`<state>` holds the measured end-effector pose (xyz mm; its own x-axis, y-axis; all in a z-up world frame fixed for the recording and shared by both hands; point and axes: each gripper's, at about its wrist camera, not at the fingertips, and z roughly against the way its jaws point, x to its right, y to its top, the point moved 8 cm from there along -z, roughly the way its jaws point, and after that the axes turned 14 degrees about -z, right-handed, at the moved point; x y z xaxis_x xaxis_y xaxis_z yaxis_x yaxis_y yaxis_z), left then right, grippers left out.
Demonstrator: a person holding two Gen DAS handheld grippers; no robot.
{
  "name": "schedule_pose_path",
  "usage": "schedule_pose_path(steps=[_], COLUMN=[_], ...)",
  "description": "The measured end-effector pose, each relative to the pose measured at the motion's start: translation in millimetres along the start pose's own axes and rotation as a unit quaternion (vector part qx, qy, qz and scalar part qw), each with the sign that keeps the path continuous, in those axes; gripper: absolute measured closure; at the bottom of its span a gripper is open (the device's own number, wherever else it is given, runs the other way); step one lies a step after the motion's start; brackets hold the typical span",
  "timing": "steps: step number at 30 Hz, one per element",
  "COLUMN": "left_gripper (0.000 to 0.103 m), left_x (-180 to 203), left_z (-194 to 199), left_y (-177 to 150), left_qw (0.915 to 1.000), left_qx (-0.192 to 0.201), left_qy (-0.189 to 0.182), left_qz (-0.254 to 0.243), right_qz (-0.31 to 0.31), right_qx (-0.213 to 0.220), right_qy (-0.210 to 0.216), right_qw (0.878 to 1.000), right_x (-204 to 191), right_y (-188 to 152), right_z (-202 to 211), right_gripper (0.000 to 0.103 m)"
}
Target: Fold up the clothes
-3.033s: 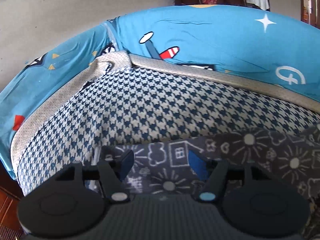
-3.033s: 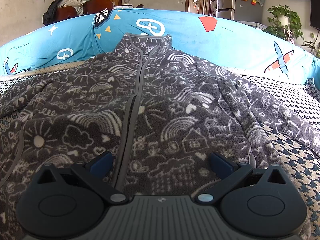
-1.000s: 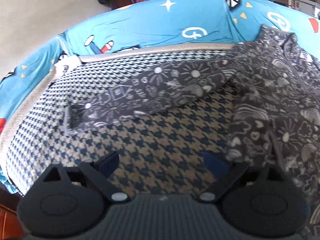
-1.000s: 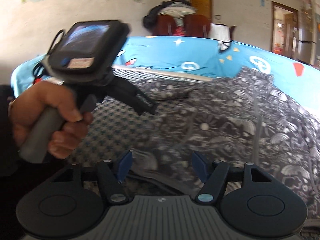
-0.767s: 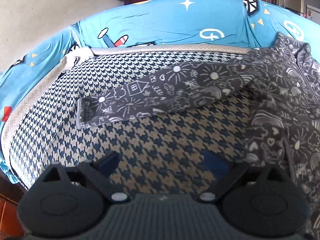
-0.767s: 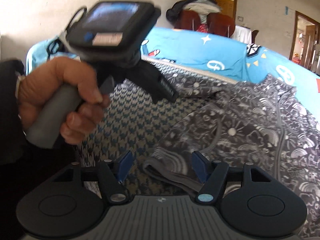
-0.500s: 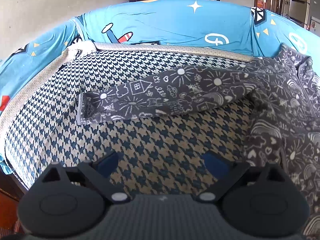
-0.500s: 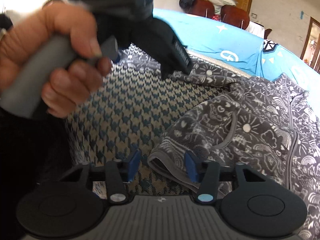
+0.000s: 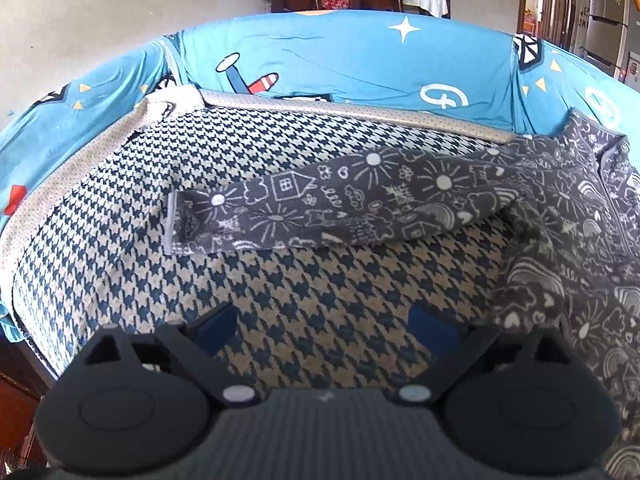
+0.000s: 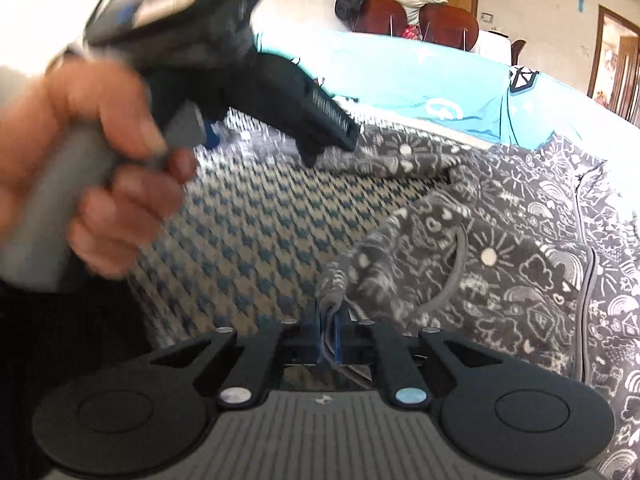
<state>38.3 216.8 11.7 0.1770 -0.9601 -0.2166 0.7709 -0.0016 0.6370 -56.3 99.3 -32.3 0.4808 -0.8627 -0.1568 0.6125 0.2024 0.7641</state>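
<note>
A dark grey fleece jacket [image 10: 520,248] with white doodle print lies front up on the houndstooth cover [image 9: 280,288]. Its sleeve [image 9: 320,208] stretches out to the left in the left wrist view, the cuff at the far left end. My right gripper [image 10: 328,336] is shut on the jacket's bottom hem corner, the fabric bunched between its blue pads. My left gripper [image 9: 326,326] hovers open over bare houndstooth, just left of the jacket's body [image 9: 580,280], nothing between its fingers. In the right wrist view a hand [image 10: 92,168] holds that left gripper up at the left.
A bright blue cartoon-print sheet [image 9: 360,60] rises behind the houndstooth cover. A beige mesh border [image 9: 360,110] edges the cover at the back and left. Brown chairs [image 10: 420,16] with clothes piled on them stand beyond, near a doorway [image 10: 616,52].
My right gripper closed from open onto the jacket's hem corner. The left gripper swung left, off the jacket onto bare cover, and the sleeve came into fuller view.
</note>
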Motion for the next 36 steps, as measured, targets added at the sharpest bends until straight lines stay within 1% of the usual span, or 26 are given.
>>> schedule_pose_path(steps=[3,6,12,15,17,19,21,23,25,27,28,29,30,34,35,36], left_gripper=[0.006,0.006,0.006,0.006,0.006,0.005,0.005,0.004,0.003,0.001,0.001,0.001,0.001,0.0,0.0,0.0], left_x=[-7.0,-12.7,-16.6,-12.4,-6.8,0.1,7.6,15.7,23.7,31.6,35.7,40.7,45.7,66.1,71.3,76.5], left_z=[1.9,3.3,5.1,6.5,8.3,10.4,12.4,14.2,16.0,17.4,18.1,18.9,19.6,21.0,21.0,21.0], left_y=[1.3,2.3,3.6,5.1,6.7,8.2,9.6,10.1,10.7,11.2,11.3,11.3,11.2,8.2,7.0,5.7], left_qw=[0.9999,0.9996,0.9989,0.999,0.9991,0.9992,0.999,0.9986,0.9981,0.9975,0.9972,0.9967,0.9961,0.9937,0.9929,0.9922], left_qx=[0.006,0.011,0.018,0.021,0.026,0.032,0.039,0.044,0.05,0.056,0.058,0.061,0.063,0.069,0.069,0.069], left_qy=[0.01,0.022,0.043,0.04,0.034,0.025,0.016,0.008,0.001,-0.007,-0.011,-0.015,-0.019,-0.034,-0.037,-0.04], left_qz=[0.009,0.013,0.009,0.005,-0.001,-0.008,-0.017,-0.027,-0.036,-0.043,-0.047,-0.052,-0.058,-0.082,-0.089,-0.096], right_qz=[-0.016,-0.039,-0.01,-0.013,-0.021,-0.028,-0.037,-0.052,-0.073,-0.096,-0.108,-0.12,-0.132,-0.165,-0.175,-0.187], right_qx=[0.006,0.006,-0.019,-0.03,-0.032,-0.029,-0.024,-0.014,-0.005,0.006,0.012,0.018,0.026,0.054,0.058,0.062], right_qy=[0.01,0.017,0.01,0.007,0.007,0.014,0.018,0.012,-0.009,-0.033,-0.044,-0.057,-0.07,-0.134,-0.151,-0.167], right_qw=[1.0,0.999,1.0,0.999,0.999,0.999,0.999,0.998,0.997,0.995,0.993,0.991,0.988,0.976,0.971,0.966], right_x=[-1.7,-3.5,-18.3,-15.7,-12.9,-11.7,-8.6,-0.8,11.9,28.9,37.9,47.3,57.0,95.5,106.0,116.8], right_y=[8.4,9.8,-6.3,-17.2,-21.6,-21.3,-19.3,-16.3,-14.3,-14.6,-14.9,-15.4,-15.6,-17.8,-20.4,-23.1], right_z=[5.0,2.2,-14.9,-17.6,-17.4,-10.3,-1.3,7.9,16.7,28.4,34.7,41.4,48.3,71.2,75.6,80.4], right_gripper=[0.094,0.094,0.094,0.093,0.09,0.086,0.081,0.08,0.078,0.07,0.067,0.061,0.056,0.048,0.042,0.038])
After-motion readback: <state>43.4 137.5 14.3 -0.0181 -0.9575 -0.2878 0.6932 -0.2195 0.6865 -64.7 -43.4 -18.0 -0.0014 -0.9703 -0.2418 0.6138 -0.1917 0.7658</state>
